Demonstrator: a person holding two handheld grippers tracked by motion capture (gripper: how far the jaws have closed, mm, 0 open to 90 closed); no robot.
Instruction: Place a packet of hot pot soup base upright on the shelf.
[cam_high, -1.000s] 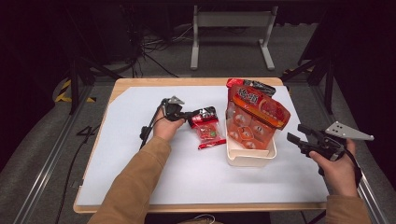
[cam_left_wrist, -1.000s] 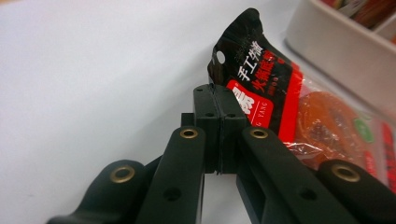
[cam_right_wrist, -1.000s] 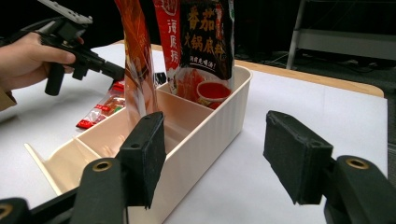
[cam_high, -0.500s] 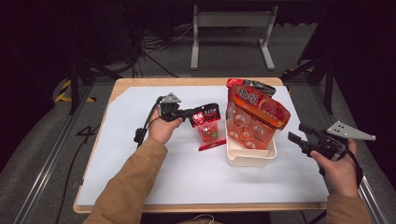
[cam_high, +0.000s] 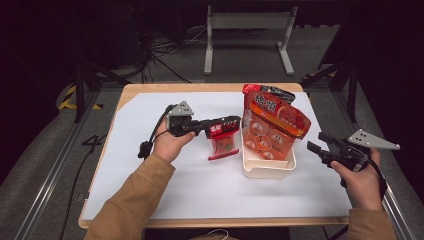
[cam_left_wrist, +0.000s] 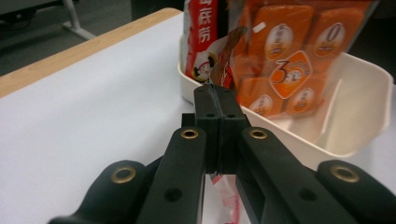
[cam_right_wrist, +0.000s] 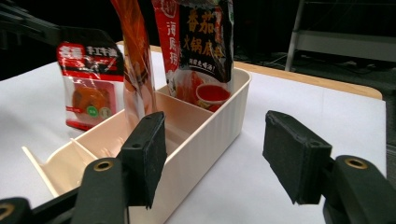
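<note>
A white sheet covers the wooden tabletop (cam_high: 130, 95); dark floor, cables and a metal stand lie behind. The left hand-held gripper (cam_high: 227, 126) is clamped on the top edge of a small red sauce packet (cam_high: 223, 142), which hangs just beside the cream bin (cam_high: 267, 169) holding an orange snack bag (cam_high: 272, 130). The right hand-held gripper (cam_high: 314, 145) hovers right of the bin, jaws apart, empty.

Glossy plastic snack packet (cam_high: 222, 140), smooth ribbed cream plastic bin (cam_high: 267, 167), matt white sheet (cam_high: 150, 120) over wooden table (cam_high: 150, 88).

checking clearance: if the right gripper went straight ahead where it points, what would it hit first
Most likely the cream plastic bin: the right gripper, jaws open, points at its near corner. Depth is unclear.
</note>
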